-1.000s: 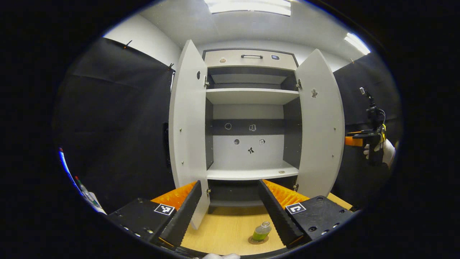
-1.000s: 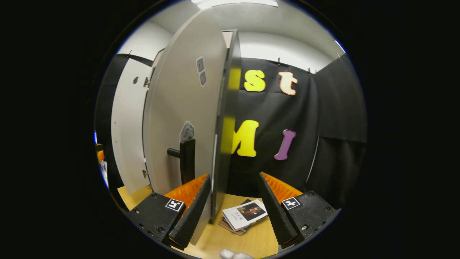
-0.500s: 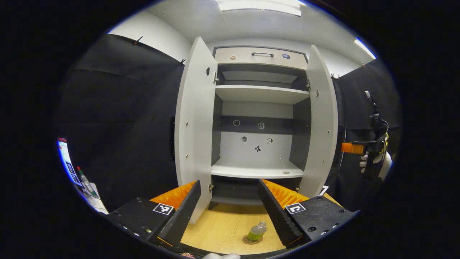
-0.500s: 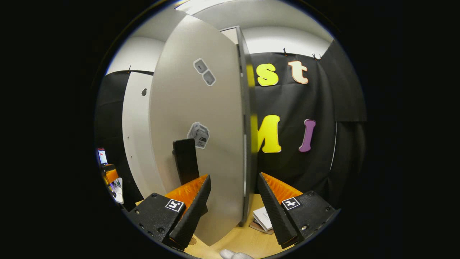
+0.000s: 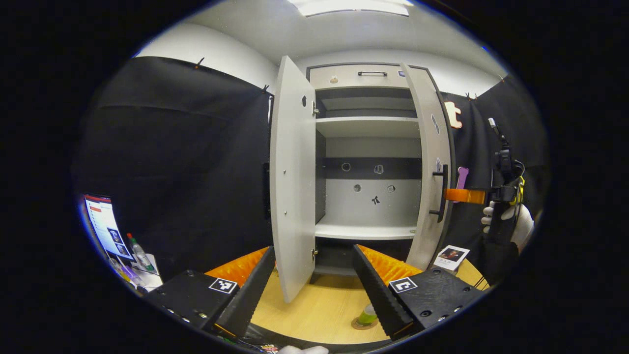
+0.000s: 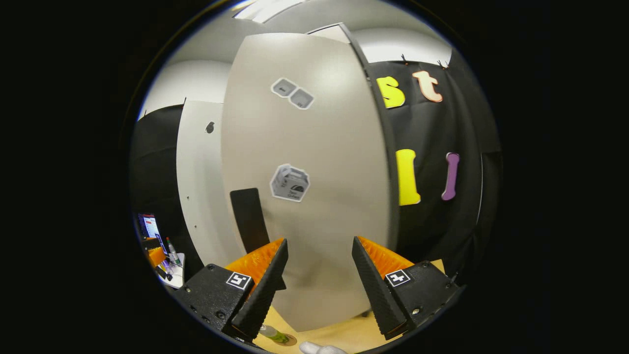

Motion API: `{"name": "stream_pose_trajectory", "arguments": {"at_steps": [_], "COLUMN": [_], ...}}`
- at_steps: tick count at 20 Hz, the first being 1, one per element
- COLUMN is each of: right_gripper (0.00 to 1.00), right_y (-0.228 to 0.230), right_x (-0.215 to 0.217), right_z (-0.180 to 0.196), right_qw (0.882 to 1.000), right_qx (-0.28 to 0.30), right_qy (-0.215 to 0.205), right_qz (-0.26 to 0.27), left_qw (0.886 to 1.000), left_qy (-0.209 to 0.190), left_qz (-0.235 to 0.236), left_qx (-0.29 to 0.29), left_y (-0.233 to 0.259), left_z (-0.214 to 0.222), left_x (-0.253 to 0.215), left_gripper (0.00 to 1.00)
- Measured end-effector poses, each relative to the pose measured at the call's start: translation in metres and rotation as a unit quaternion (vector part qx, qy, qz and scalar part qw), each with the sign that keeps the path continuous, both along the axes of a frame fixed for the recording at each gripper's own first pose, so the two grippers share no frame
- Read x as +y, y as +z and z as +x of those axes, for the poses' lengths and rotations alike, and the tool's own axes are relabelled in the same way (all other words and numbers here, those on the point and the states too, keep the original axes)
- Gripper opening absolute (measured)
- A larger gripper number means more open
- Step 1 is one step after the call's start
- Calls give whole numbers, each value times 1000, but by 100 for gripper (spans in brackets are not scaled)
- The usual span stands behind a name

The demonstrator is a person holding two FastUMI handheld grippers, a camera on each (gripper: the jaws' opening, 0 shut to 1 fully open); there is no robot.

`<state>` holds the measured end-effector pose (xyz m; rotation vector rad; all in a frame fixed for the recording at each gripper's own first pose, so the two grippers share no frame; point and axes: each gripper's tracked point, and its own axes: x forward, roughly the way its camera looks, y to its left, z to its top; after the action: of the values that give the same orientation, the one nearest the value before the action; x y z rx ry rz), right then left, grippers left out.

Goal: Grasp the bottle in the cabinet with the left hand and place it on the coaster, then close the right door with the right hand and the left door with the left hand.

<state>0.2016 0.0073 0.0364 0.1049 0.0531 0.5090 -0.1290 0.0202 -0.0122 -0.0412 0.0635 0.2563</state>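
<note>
Nearest, the left gripper [image 5: 309, 287] hangs with jaws wide and empty over the pale wooden tabletop [image 5: 319, 309]. Near its front edge, the small clear bottle of green liquid [image 5: 366, 314] stands on the round brown coaster [image 5: 357, 324]. Beyond, the right gripper [image 6: 319, 280], jaws wide, faces the tall grey right door [image 6: 314, 196], half-shut; the grey left door [image 5: 292, 187] stands open. Both panels look stiff and light; pushing near the free edge, by the black bar handle [image 5: 443, 191], seems best.

A recording booth: black cloth walls [image 5: 186, 162] around one cabinet [image 5: 366, 162] on a wooden table [image 5: 319, 309].
</note>
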Motion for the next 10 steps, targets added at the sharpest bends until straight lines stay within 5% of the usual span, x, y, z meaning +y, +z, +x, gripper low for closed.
{"name": "stream_pose_trajectory", "arguments": {"at_steps": [5,10], "right_gripper": [82,81], "right_y": [1,5], "right_x": [3,-21], "right_z": [-2,-26], "right_qw": [1000,999], "right_qx": [-14,-24], "right_qy": [-11,-45], "right_qz": [5,6], "left_qw": [1000,1000], "left_qy": [15,-15], "left_qz": [4,-9], "left_qx": [5,-6], "left_y": [2,-1], "left_z": [2,28], "left_x": [29,56], "left_gripper": [96,96]}}
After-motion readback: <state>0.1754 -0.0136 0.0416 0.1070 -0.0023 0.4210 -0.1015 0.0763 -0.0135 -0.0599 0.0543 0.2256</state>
